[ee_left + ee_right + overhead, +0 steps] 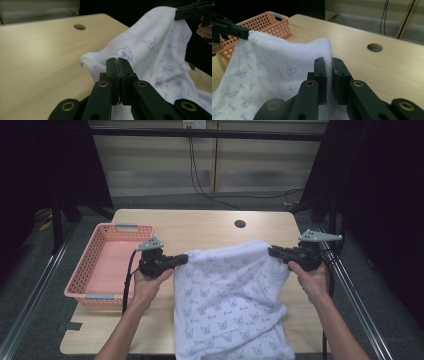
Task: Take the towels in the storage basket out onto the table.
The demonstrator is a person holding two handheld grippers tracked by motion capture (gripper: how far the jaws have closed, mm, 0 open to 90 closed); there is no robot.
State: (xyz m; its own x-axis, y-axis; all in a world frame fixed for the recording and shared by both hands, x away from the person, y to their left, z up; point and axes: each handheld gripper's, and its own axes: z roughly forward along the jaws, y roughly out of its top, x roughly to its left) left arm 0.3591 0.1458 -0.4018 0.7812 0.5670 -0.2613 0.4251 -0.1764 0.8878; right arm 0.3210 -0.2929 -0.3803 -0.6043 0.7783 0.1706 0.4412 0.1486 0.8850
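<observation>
Fingers point(117, 65) of both grippers clamped on the towel's point(230, 295) top corners; pink basket point(107, 265) beyond, left of it.

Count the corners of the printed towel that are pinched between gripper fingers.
2. The left gripper is shut on the towel at its upper left corner; the right gripper is shut on its upper right corner. The lower corners hang off the table, hidden.

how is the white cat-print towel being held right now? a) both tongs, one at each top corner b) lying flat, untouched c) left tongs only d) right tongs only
a: the left tongs and the right tongs are each shut on a top corner of the white cat-print towel, lifting its upper edge off the light wooden table.
</observation>
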